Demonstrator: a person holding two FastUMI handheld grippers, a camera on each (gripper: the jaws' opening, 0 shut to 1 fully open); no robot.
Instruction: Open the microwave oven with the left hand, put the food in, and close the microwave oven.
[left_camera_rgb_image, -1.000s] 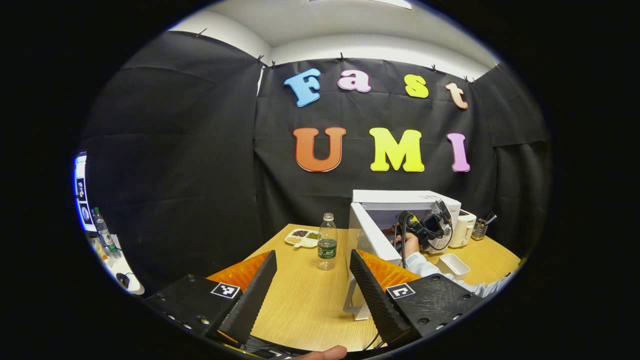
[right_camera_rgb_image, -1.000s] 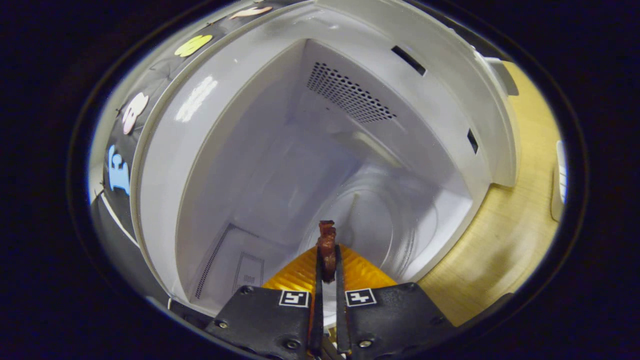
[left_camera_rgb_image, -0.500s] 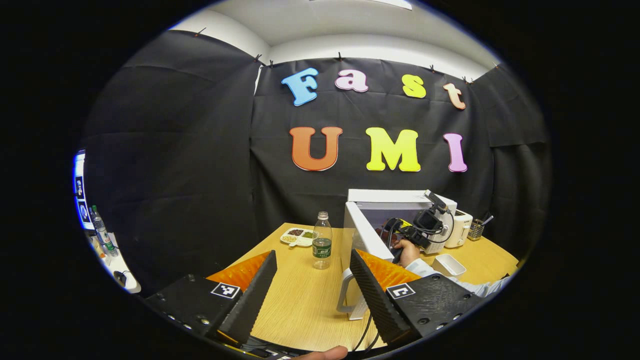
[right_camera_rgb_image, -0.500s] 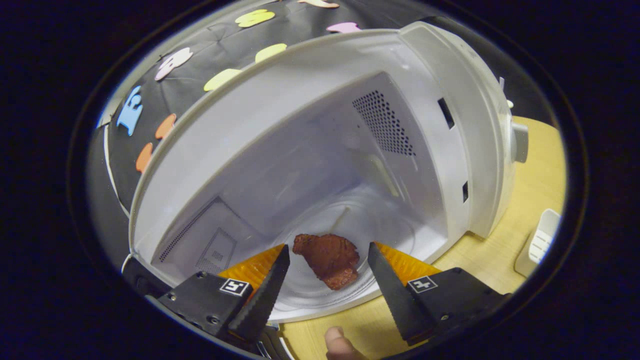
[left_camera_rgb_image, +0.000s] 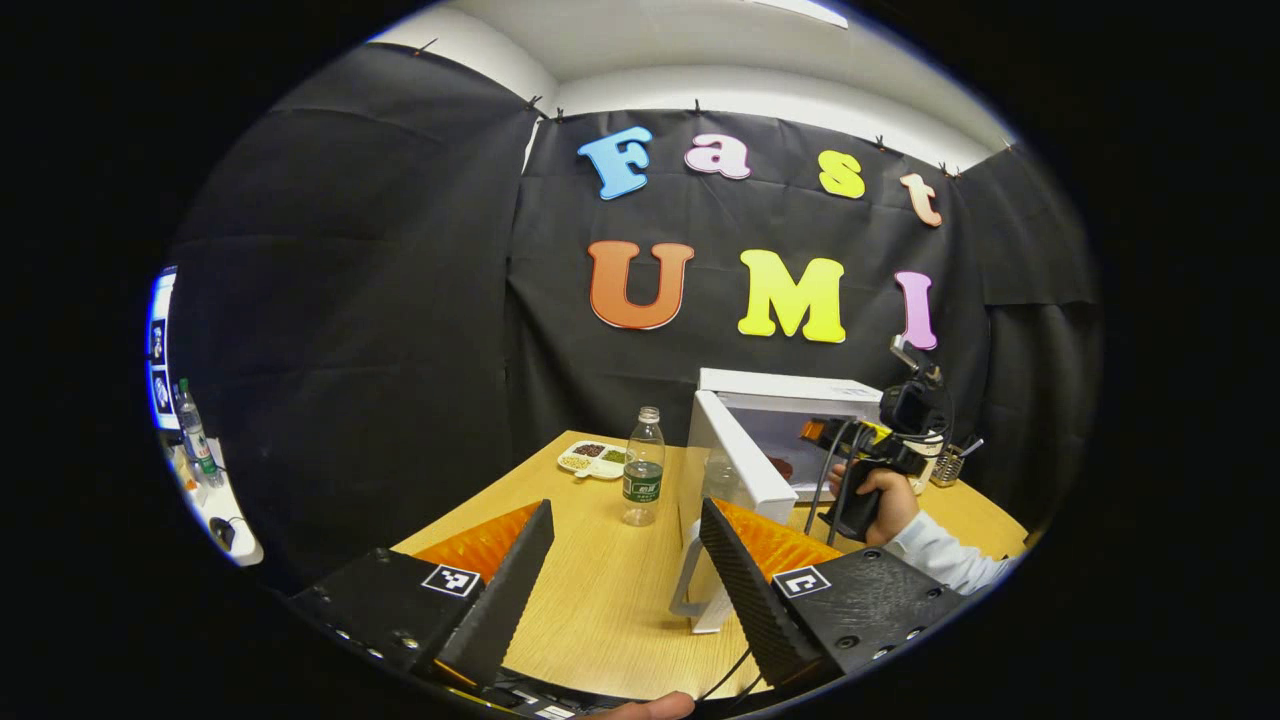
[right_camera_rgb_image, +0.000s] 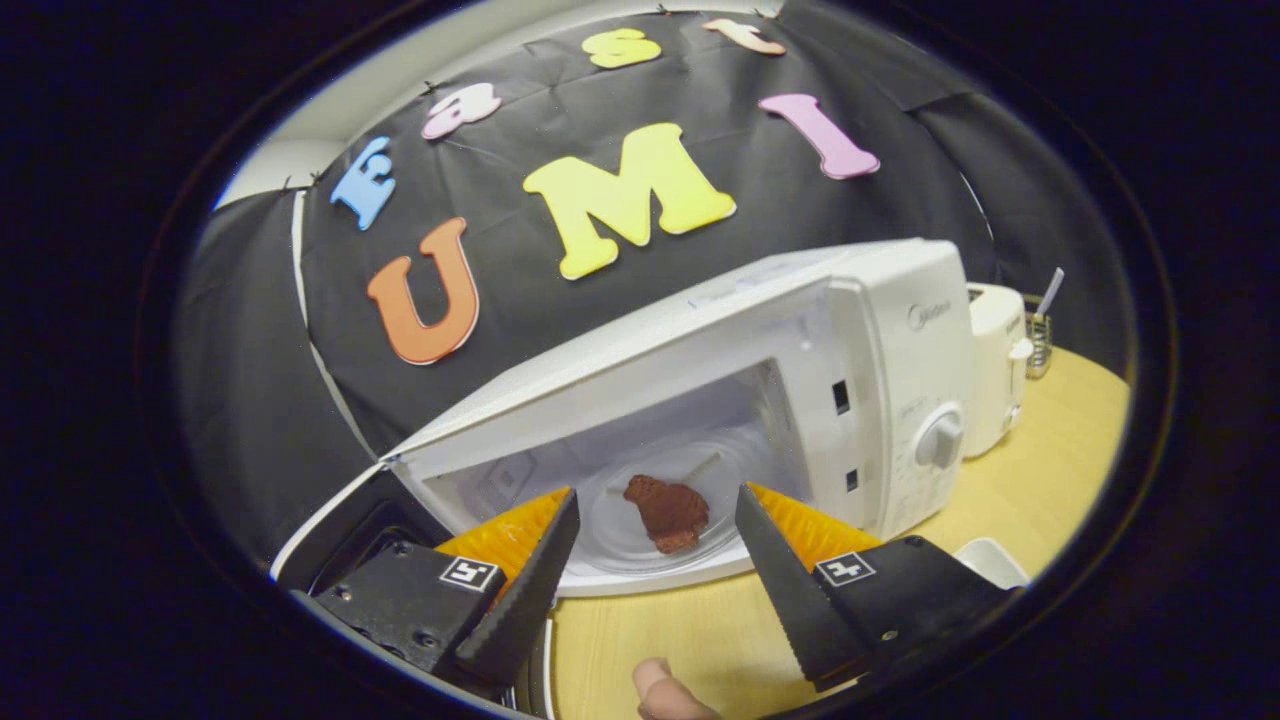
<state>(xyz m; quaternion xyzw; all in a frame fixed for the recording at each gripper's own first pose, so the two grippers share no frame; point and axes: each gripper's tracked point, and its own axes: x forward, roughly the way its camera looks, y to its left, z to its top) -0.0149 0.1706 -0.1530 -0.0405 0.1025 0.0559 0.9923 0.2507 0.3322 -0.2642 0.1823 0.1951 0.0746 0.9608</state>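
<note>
Your left gripper (left_camera_rgb_image: 625, 570) sits low over the wooden table (left_camera_rgb_image: 600, 610) with its fingers spread wide and nothing between them, and the microwave door (left_camera_rgb_image: 735, 470) stands swung open just beyond its right finger, the pale door handle (left_camera_rgb_image: 690, 590) nearest you. Your right gripper (right_camera_rgb_image: 650, 560) is likewise wide open and empty, held outside the microwave oven (right_camera_rgb_image: 800, 380). The food (right_camera_rgb_image: 668, 512), a reddish-brown piece, lies on the glass turntable (right_camera_rgb_image: 640, 540) inside the cavity, so the remaining step looks to be closing the door.

To do it well, draw your right gripper fully clear of the door's arc first; in the left gripper view your hand (left_camera_rgb_image: 880, 500) and its cables hang right in front of the opening. Then bring the left gripper to the outer face of the door near the handle edge and push in one smooth sweep until it latches. Push squarely, as the oven may slide on the table. Mind the water bottle (left_camera_rgb_image: 643, 467) standing beside the door, with the divided snack dish (left_camera_rgb_image: 592, 461) behind it.
</note>
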